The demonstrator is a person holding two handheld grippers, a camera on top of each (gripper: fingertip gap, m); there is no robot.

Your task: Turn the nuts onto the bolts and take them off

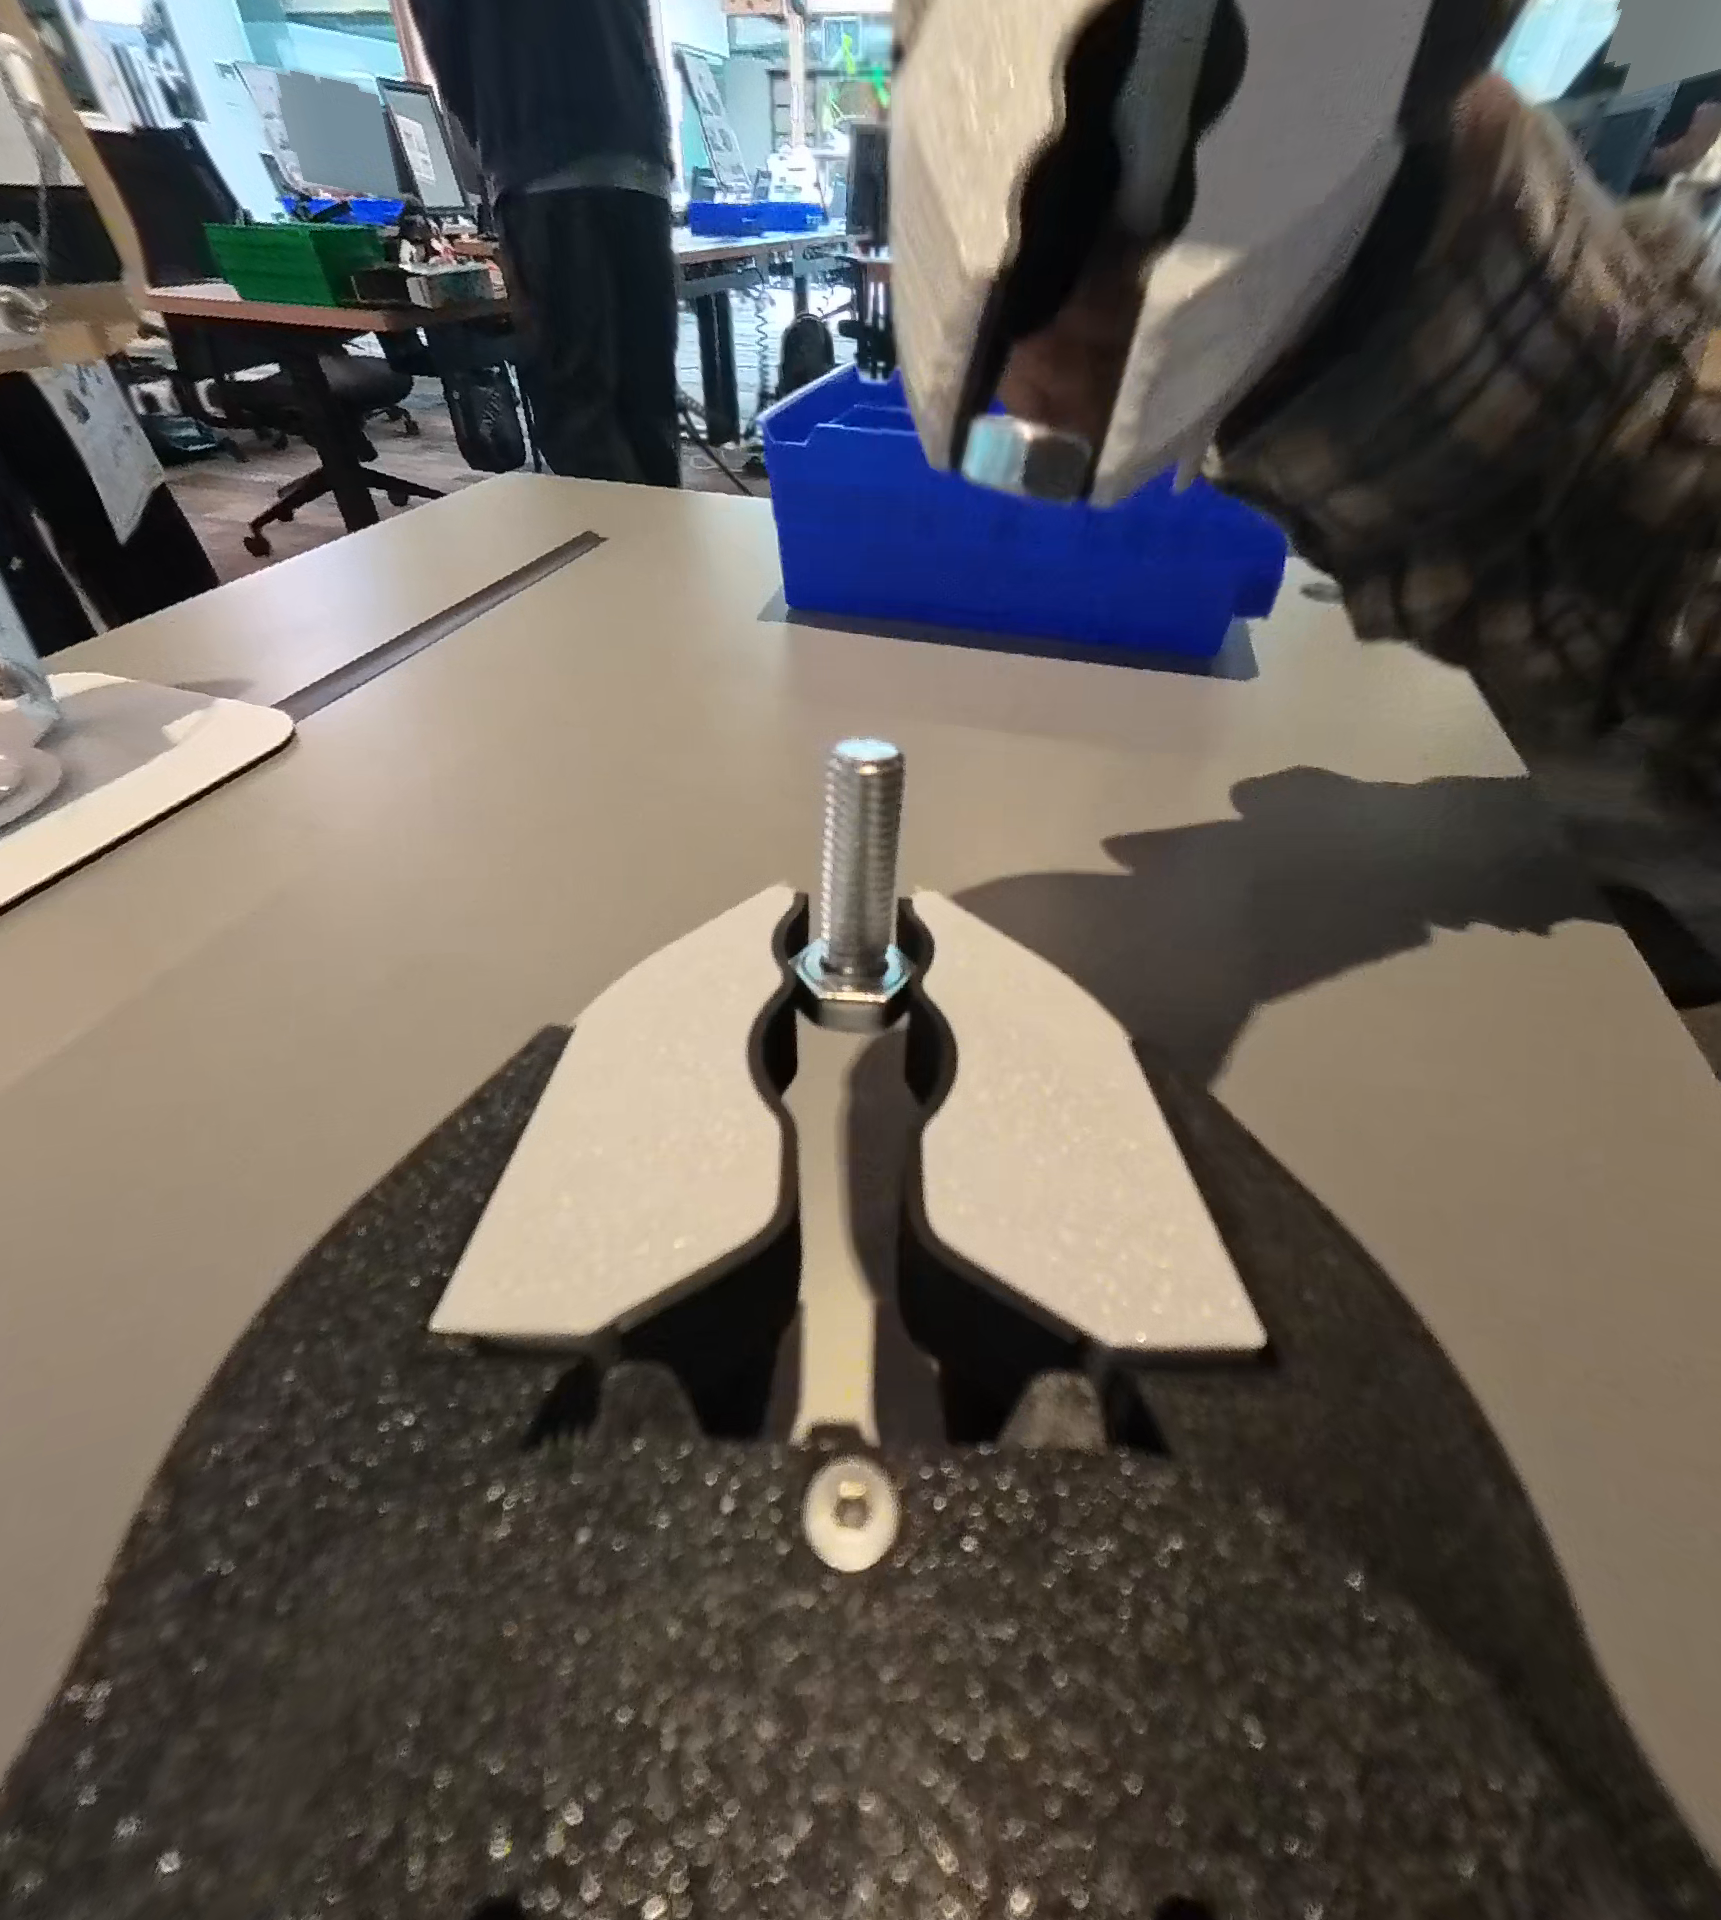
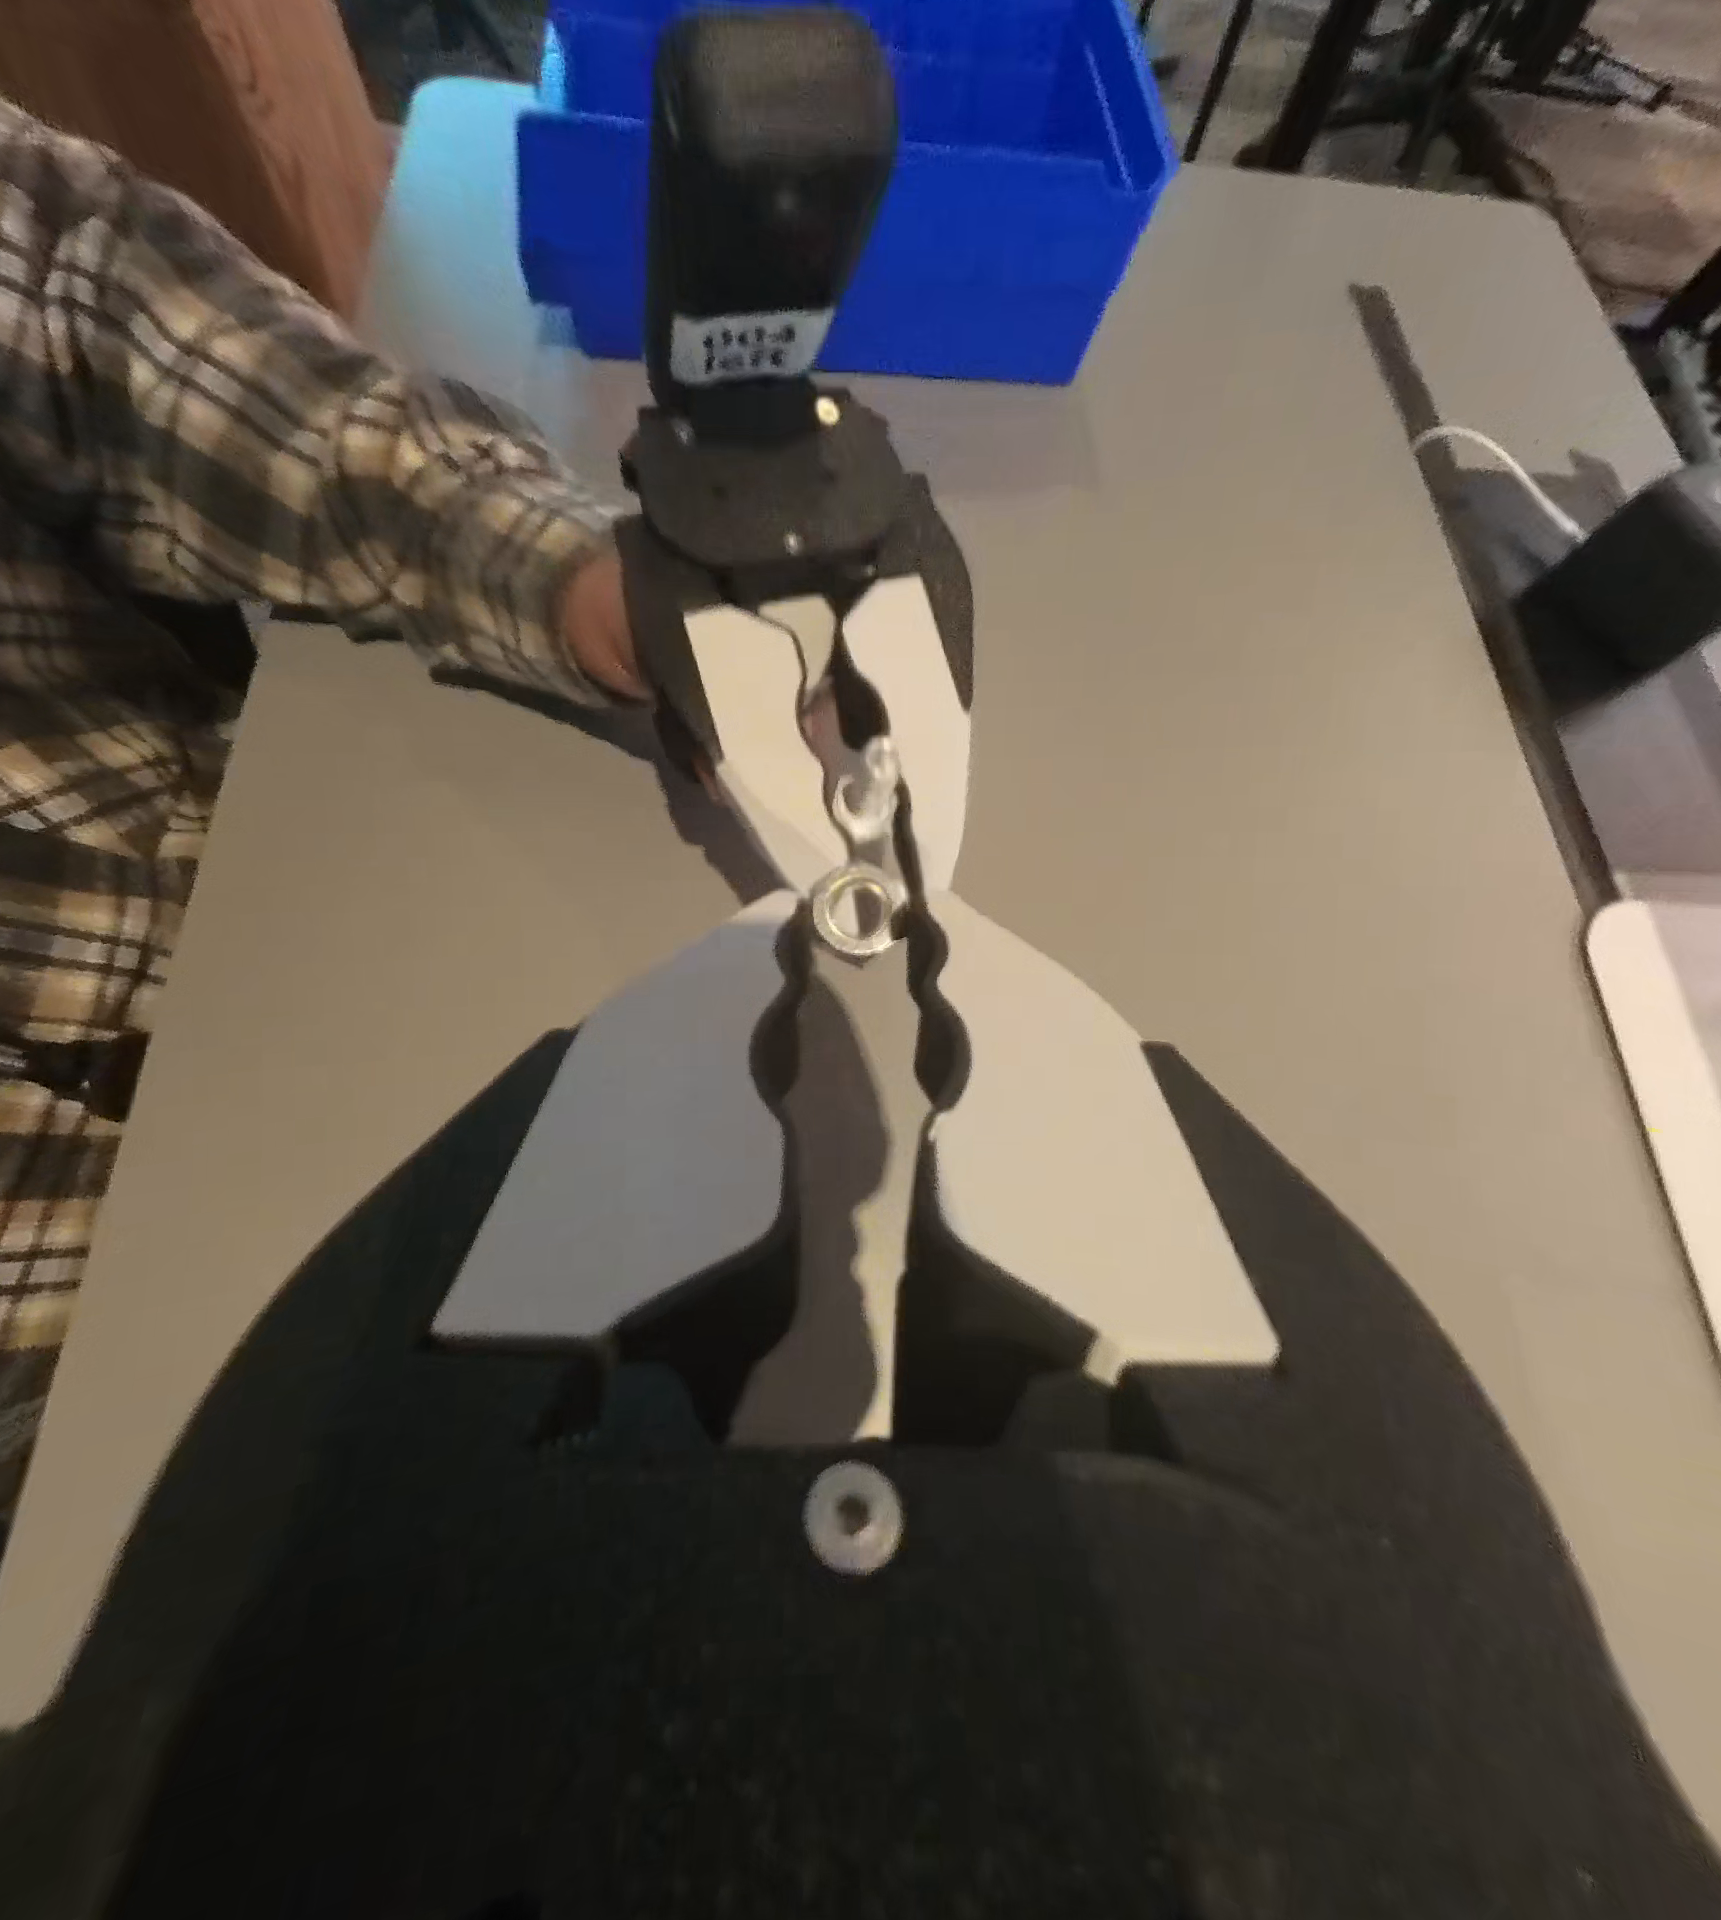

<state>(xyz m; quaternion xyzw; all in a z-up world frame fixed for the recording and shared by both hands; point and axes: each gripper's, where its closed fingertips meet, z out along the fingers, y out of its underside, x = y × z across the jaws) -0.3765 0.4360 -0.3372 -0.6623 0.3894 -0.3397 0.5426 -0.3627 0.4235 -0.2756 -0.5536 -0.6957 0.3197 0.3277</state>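
My left gripper (image 1: 851,940) is shut on the hex head of a silver bolt (image 1: 861,831) and holds it upright on the grey table (image 1: 420,935), threaded shaft up. My right gripper (image 2: 856,920) is shut on a silver hex nut (image 2: 851,914). In the left wrist view the right gripper (image 1: 1027,473) holds the nut (image 1: 1027,457) in the air, above and a little to the right of the bolt's tip, not touching it. In the right wrist view the left gripper (image 2: 861,795) and the bolt (image 2: 866,805) lie just beyond the nut.
A blue bin (image 1: 991,582) stands at the table's far edge, also in the right wrist view (image 2: 991,208). A white base plate (image 1: 87,769) lies at one side. A black box with a cable (image 2: 1666,582) sits by a table slot. A person stands beyond the table. About 7 cm separates my left fingertips from my right.
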